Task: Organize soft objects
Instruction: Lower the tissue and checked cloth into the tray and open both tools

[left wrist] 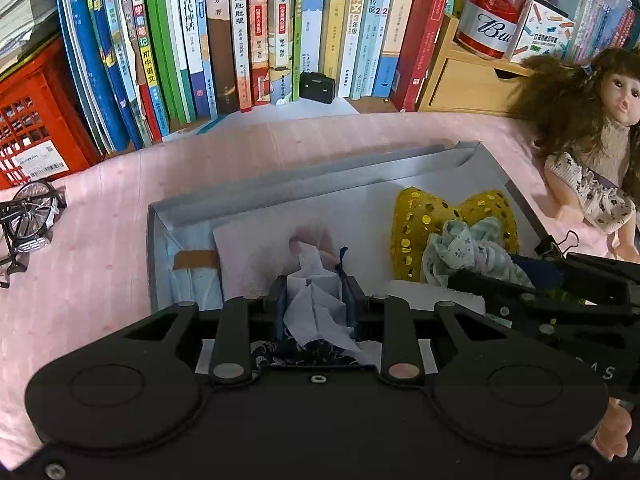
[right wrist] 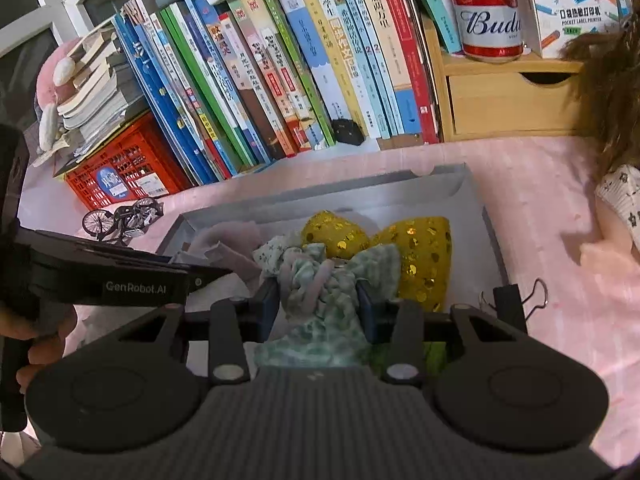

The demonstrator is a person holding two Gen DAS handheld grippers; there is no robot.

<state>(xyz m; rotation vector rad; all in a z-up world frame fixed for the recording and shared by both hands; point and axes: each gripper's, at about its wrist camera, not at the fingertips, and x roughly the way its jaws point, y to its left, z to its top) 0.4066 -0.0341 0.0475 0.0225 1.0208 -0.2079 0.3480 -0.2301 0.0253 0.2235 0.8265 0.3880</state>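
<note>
Both grippers hold soft cloth over the open grey box on the pink cover.

The left gripper (left wrist: 316, 296) is closed tight on a pale white cloth (left wrist: 314, 304), low over the left part of the grey box (left wrist: 160, 232). The right gripper (right wrist: 318, 300) is closed partly, and its pads press on a bunched green patterned cloth (right wrist: 320, 280), just in front of a yellow sequin bow (right wrist: 416, 252) that lies inside the box. A doll (left wrist: 592, 152) lies on the cover to the right of the box, and a small toy bicycle (left wrist: 24, 220) stands to its left. Behind are books (left wrist: 240, 40) and a red can (left wrist: 492, 12).
</note>
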